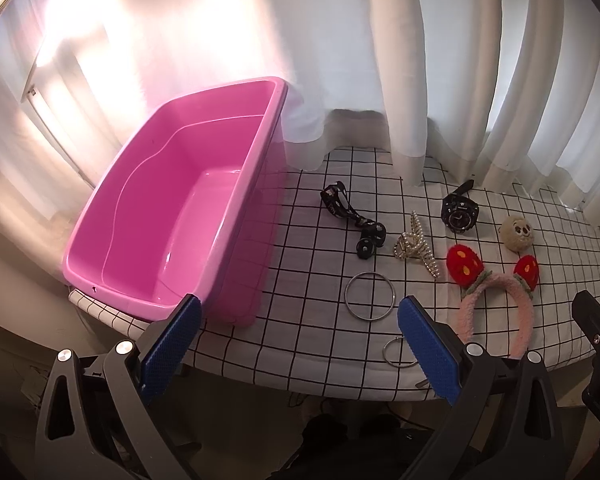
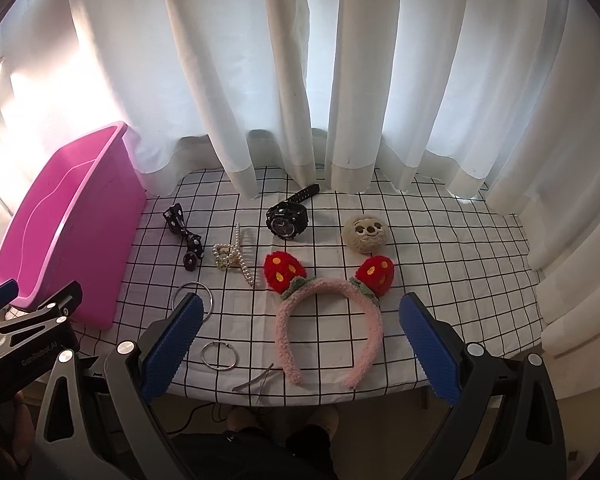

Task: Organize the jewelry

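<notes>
An empty pink tub (image 1: 172, 216) (image 2: 60, 220) stands at the table's left end. On the checked cloth (image 2: 440, 264) lie a black dotted bow (image 1: 352, 216) (image 2: 184, 232), a pearl hair claw (image 1: 416, 246) (image 2: 234, 258), a black watch (image 1: 458, 210) (image 2: 288, 216), a beige plush face (image 1: 516, 232) (image 2: 365, 234), a pink strawberry headband (image 1: 496, 300) (image 2: 328, 312), a large metal bangle (image 1: 370, 297) (image 2: 194, 296), a small ring (image 1: 398, 352) (image 2: 219, 355) and a thin metal clip (image 2: 254, 378). My left gripper (image 1: 300, 352) hangs open at the front edge by the tub. My right gripper (image 2: 300, 352) stands open before the headband.
White curtains (image 2: 340, 80) hang along the far side, their hems on the cloth. The table's front edge (image 2: 300, 396) lies just under both grippers, with a person's legs and feet below. The left gripper's body (image 2: 24, 332) shows at the right wrist view's left.
</notes>
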Demonstrator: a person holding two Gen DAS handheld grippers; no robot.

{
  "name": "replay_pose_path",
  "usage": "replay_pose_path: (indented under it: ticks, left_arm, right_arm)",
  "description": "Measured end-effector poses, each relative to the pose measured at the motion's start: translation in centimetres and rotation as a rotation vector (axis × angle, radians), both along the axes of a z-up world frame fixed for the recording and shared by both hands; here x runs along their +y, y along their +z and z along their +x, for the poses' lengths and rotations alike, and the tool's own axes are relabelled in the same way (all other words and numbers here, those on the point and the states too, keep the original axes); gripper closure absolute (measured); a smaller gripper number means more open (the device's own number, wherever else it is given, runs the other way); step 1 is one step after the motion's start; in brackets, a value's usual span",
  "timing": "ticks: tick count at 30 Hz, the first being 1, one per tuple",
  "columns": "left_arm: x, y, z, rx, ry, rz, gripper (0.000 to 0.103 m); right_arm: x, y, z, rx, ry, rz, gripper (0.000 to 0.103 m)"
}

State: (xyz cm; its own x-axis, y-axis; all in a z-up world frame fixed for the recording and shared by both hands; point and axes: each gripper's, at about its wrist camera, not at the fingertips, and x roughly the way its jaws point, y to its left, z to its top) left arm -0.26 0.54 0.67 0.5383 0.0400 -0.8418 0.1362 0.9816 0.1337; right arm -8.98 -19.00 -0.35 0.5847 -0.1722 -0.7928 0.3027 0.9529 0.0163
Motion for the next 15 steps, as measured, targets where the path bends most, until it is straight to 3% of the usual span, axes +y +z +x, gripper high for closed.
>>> replay_pose_path:
  ticks: [15]
  left_arm:
    - [0.1,0.2,0.0,-0.008,0.001,0.000,0.006]
  right_arm:
    - [-0.1,0.2,0.0,-0.004,0.000,-0.007,0.009]
